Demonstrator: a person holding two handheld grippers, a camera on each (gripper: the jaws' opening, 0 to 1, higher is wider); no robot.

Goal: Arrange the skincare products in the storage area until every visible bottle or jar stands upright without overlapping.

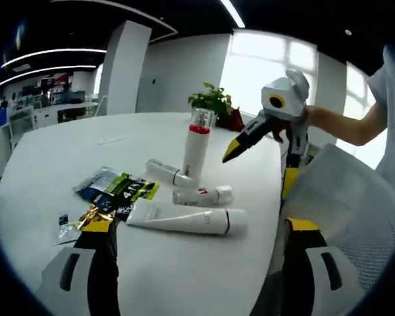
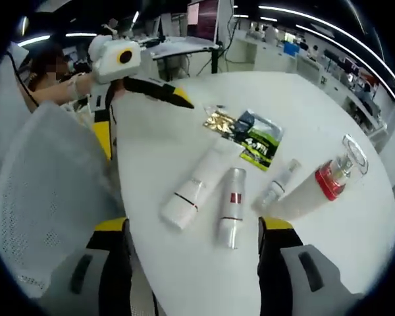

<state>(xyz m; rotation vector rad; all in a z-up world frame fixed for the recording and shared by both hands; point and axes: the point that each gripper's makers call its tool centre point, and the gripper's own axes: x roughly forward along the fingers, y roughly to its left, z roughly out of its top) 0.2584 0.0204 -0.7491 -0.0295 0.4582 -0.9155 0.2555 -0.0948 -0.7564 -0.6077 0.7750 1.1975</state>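
Task barely started: on the white worktop [image 1: 66, 145] one pump bottle [image 1: 196, 148] with a red band stands upright; three others lie flat just beside it. Nearest the bottle's base is a slim tube [image 1: 163, 171], then a short silver-capped bottle [image 1: 203, 195], then a big white tube [image 1: 184, 218] farthest out, none overlapping. Sachets [image 1: 115, 191] lie past the slim tube. Left gripper [image 1: 197, 227] has its jaws spread, empty. Right gripper [image 2: 192, 224] likewise wide apart over the flat bottles, holding nothing. Three items left to stand up.
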